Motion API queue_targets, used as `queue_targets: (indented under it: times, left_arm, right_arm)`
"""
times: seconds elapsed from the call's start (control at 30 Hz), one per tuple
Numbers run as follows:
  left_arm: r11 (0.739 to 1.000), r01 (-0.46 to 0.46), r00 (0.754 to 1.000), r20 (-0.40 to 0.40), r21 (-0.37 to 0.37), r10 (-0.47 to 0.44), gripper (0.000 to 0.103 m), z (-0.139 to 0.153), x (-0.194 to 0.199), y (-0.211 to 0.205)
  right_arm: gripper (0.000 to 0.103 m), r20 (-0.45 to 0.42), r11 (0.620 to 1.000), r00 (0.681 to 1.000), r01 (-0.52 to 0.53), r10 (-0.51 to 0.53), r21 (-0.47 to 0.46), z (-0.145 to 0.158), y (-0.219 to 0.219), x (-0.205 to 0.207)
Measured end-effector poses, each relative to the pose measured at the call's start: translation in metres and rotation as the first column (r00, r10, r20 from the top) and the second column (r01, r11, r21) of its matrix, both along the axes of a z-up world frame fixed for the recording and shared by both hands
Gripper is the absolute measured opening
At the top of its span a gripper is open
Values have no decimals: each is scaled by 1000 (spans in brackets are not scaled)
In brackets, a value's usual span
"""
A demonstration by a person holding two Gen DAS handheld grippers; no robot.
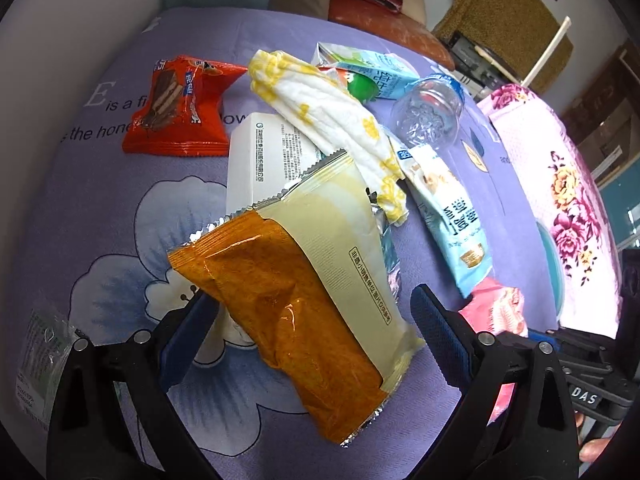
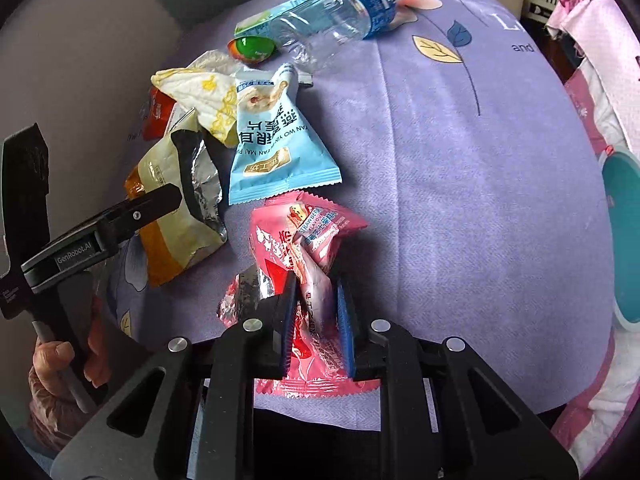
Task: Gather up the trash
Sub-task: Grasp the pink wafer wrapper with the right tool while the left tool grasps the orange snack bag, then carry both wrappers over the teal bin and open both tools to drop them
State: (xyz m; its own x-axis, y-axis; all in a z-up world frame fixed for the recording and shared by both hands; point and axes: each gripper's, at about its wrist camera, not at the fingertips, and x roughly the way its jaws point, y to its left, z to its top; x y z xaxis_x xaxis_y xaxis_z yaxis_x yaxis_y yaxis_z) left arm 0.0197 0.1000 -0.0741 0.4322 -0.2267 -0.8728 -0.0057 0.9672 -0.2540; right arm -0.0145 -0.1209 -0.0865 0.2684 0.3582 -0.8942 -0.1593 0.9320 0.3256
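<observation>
Trash pile sits on a purple fabric-covered surface [image 2: 460,184] with flower and leaf print, soft weave, slightly creased

Items: orange and cream foil wrapper [image 1: 304,304], glossy, crinkled, serrated ends, silver inside. White paper napkin [image 1: 332,120] with yellow print, crumpled and folded, lying over a white cardboard box [image 1: 264,160]. Red snack pack [image 1: 180,108], puffy, flat-sealed edges. Light blue pouch [image 2: 276,140], flat, zigzag bottom seam. Clear plastic bottle [image 2: 332,20], ribbed, blue label, lying on its side. Small round green-and-orange glossy thing [image 2: 251,49] just beside the bottle's end. Pink strawberry wrapper [image 2: 308,280], thin crinkly film, foil lining showing at the torn side

Right gripper [image 2: 316,320]: nearly closed, both blue ribbed pads pressed into the pink strawberry wrapper, film bunched between them. Wrapper sits just below the light blue pouch, near edge of the surface. Gripper pitched steeply down

Left gripper [image 1: 316,328]: jaws wide apart, straddling the orange and cream foil wrapper. Wrapper lies between the pads, can't see either pad pressing on it. Also angled steeply down. In the right wrist view one black finger of it overlaps that wrapper's open foil end, with the person's hand [image 2: 60,376] wrapped around the handle below
</observation>
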Motion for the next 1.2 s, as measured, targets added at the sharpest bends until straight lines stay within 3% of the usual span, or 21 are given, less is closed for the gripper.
queue_targets:
  times: [0.07, 0.23, 0.4, 0.6, 0.8, 1.2]
  left_arm:
    - [1000, -2, 1000, -25, -3, 2, 97, -7, 0, -3]
    - [1000, -5, 1000, -1, 24, 5, 96, -7, -5, -12]
    - [998, -15, 1000, 20, 61, 13, 73, -6, -10, -18]
    - [997, -56, 997, 49, 62, 53, 62, 3, -18, -9]
    - [997, -64, 994, 94, 40, 60, 61, 26, -23, -10]
    - [999, 49, 989, 136, 17, -50, 61, 59, -18, -50]
  right_arm:
    - [18, 0, 1000, 1000, 10, -10, 8, 1, -13, 1]
    - [18, 11, 1000, 1000, 15, -15, 0, 4, -18, 0]
    - [18, 22, 1000, 999, 26, -26, 0, 11, -23, -5]
    - [18, 13, 999, 999, 48, -49, 18, 10, -33, -6]
    - [18, 23, 996, 997, 79, -80, 38, 15, -53, -9]
    - [17, 125, 981, 974, 180, -188, 78, 41, -96, -5]
